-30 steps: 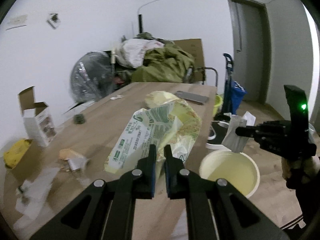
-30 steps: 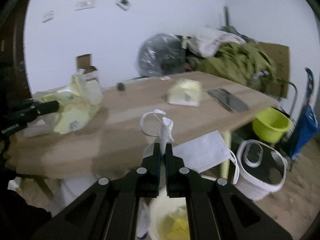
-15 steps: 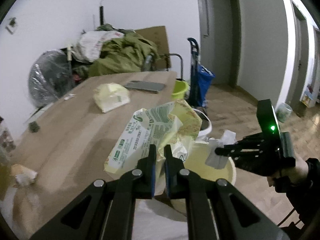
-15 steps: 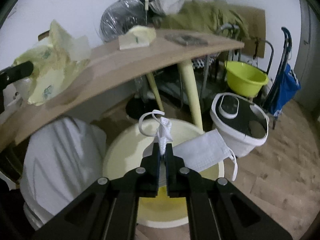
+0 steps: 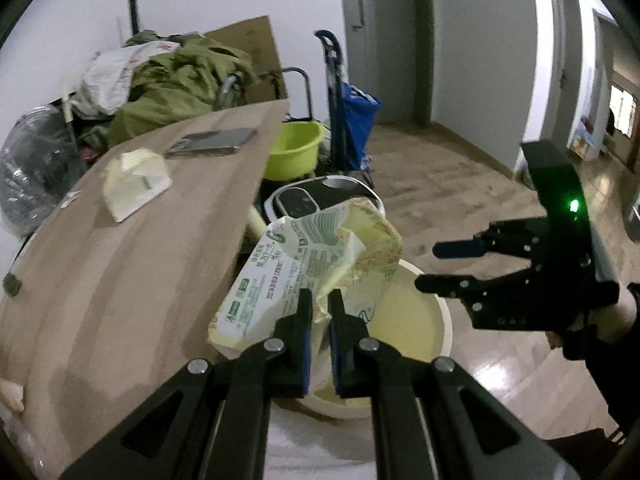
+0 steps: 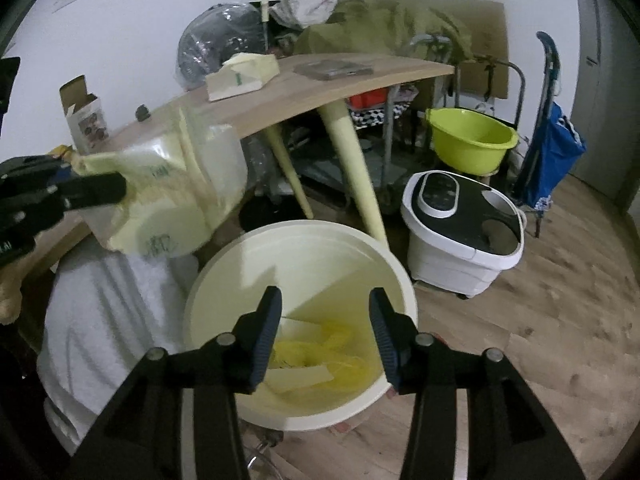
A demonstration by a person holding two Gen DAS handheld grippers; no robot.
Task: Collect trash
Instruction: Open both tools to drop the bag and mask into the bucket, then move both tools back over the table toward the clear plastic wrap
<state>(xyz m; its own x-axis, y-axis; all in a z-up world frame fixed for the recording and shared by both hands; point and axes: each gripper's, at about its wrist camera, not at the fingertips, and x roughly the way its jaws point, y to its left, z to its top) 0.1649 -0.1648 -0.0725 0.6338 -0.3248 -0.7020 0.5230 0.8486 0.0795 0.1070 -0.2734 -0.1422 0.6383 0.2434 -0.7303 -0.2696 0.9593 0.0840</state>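
My left gripper (image 5: 319, 304) is shut on a crumpled green-and-white plastic wrapper (image 5: 304, 268), held past the table edge above the cream trash bucket (image 5: 412, 320). In the right wrist view the wrapper (image 6: 172, 196) hangs at the left over the bucket (image 6: 304, 248), which holds yellow and white trash. My right gripper (image 6: 324, 312) is open and empty just above the bucket's mouth; it also shows in the left wrist view (image 5: 436, 266).
A wooden table (image 5: 120, 264) carries a folded yellowish wrapper (image 5: 134, 182) and a phone (image 5: 212, 142). A white-and-black appliance (image 6: 464, 224), a green basin (image 6: 472, 140) and a blue cart (image 6: 556, 148) stand on the floor. A white cloth-covered seat (image 6: 108, 320) is beside the bucket.
My right gripper opened and the face mask it held is gone from its fingers. My left gripper carried the wrapper rightward off the table to above the bucket.
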